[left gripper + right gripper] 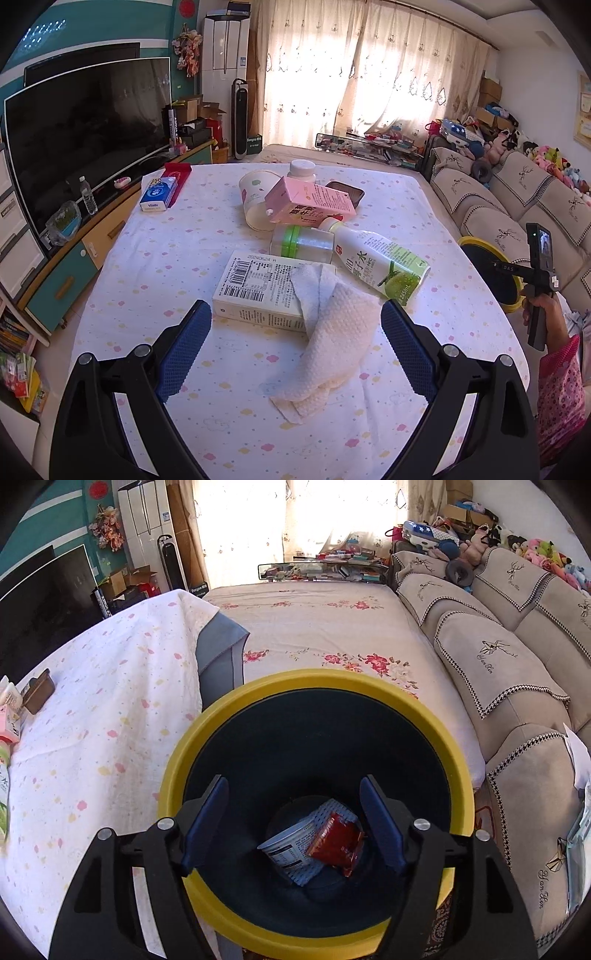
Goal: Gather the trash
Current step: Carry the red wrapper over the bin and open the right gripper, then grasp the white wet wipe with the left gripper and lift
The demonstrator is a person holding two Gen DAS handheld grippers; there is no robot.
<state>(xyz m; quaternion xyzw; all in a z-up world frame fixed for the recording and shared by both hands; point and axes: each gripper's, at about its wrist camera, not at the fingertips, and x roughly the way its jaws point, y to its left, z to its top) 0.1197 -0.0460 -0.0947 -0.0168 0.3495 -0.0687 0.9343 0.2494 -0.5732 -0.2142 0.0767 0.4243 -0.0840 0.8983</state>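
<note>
My left gripper (pixel 295 325) is open above the table, its blue fingers on either side of a crumpled white paper towel (pixel 328 339) that lies over a cream box (pixel 258 291). Behind them lie a white-green bottle (pixel 376 258), a clear jar with a green lid (pixel 303 245), a pink carton (pixel 310 203) and a paper cup (pixel 255 199). My right gripper (pixel 295 819) is open and empty over a yellow-rimmed dark bin (pixel 236 716). A red wrapper (pixel 336 842) and a white-blue cup (pixel 291 853) lie in the bin.
A blue tissue pack (pixel 160 194), a white jar (pixel 302 170) and a dark phone (pixel 347 192) also lie on the table (pixel 147 258). The bin (pixel 469 243) stands at the table's right edge, by the sofa (pixel 517 686). A TV (pixel 88 136) stands on the left.
</note>
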